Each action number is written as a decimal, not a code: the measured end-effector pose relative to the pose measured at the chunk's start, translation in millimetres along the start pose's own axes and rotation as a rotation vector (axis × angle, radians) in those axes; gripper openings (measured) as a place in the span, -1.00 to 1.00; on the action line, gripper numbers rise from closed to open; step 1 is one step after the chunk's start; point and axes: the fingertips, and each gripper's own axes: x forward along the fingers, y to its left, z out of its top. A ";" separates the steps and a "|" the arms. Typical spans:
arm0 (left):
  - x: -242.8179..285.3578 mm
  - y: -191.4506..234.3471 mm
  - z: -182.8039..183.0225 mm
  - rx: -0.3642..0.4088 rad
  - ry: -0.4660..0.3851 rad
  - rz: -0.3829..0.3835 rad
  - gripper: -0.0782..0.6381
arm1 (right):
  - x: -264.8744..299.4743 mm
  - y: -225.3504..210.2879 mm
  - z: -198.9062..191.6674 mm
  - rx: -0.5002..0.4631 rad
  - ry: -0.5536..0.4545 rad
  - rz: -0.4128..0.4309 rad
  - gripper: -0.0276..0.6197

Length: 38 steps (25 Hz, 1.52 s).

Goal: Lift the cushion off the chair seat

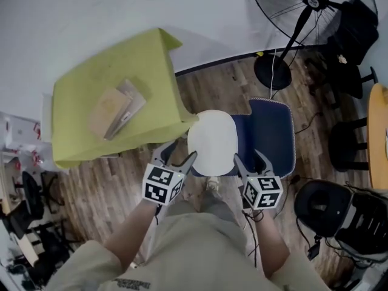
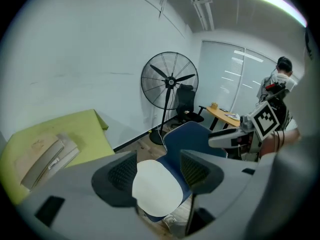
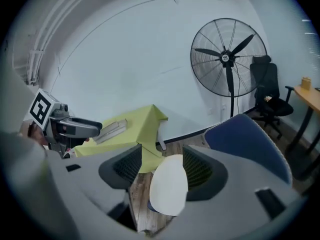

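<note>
A white rounded cushion (image 1: 212, 142) lies on the seat of a navy blue chair (image 1: 276, 132). My left gripper (image 1: 177, 155) hovers at the cushion's near left edge, my right gripper (image 1: 251, 161) at its near right edge. Both are open and hold nothing. In the left gripper view the cushion (image 2: 155, 186) shows through the gap of the open left gripper (image 2: 159, 170), still some way beyond the pads, with the blue chair (image 2: 192, 136) behind it. The right gripper view shows the cushion (image 3: 169, 186) the same way past the open right gripper (image 3: 162, 168), the chair back (image 3: 250, 139) to its right.
A table under a yellow-green cloth (image 1: 85, 90) stands just left of the chair, with a flat cardboard packet (image 1: 115, 111) on it. A standing fan (image 1: 306, 8) and black office chair (image 1: 351, 29) are behind. A black bag (image 1: 330, 208) lies on the wooden floor at right.
</note>
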 end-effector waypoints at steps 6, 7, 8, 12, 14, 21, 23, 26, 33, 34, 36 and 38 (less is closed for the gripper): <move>68.4 29.4 -29.5 -0.062 0.103 0.012 -0.05 | 66.1 -40.2 -34.6 0.008 0.110 0.006 -0.12; 77.8 34.1 -35.8 -0.072 0.118 0.012 -0.05 | 74.4 -44.3 -40.5 0.013 0.124 0.004 -0.12; 86.2 38.8 -43.0 -0.081 0.134 0.012 -0.05 | 82.2 -47.3 -47.3 0.020 0.140 0.000 -0.12; 115.1 51.6 -74.0 -0.111 0.190 -0.003 -0.04 | 111.8 -55.7 -73.0 0.037 0.197 -0.018 -0.10; 128.7 56.6 -89.1 -0.122 0.217 -0.012 -0.03 | 126.3 -61.0 -83.2 0.041 0.215 -0.028 -0.09; 181.2 85.6 -148.6 -0.182 0.319 -0.038 -0.03 | 174.4 -88.6 -120.6 0.051 0.258 -0.092 -0.01; 198.7 92.7 -163.7 -0.181 0.353 -0.043 -0.02 | 188.0 -98.1 -131.5 0.066 0.271 -0.104 0.00; 226.3 102.6 -189.0 -0.182 0.399 -0.057 -0.01 | 209.8 -112.0 -149.9 0.086 0.297 -0.125 0.03; 283.8 123.0 -252.1 -0.255 0.472 -0.053 0.03 | 254.6 -139.5 -205.9 0.136 0.362 -0.145 0.07; 289.9 127.9 -259.5 -0.279 0.476 -0.046 0.03 | 259.7 -142.0 -214.7 0.144 0.371 -0.147 0.07; 300.9 139.8 -275.1 -0.344 0.478 -0.022 0.02 | 269.6 -147.8 -232.2 0.153 0.387 -0.146 0.07; 311.6 148.4 -293.9 -0.399 0.486 -0.008 0.03 | 279.7 -157.0 -247.9 0.145 0.402 -0.147 0.08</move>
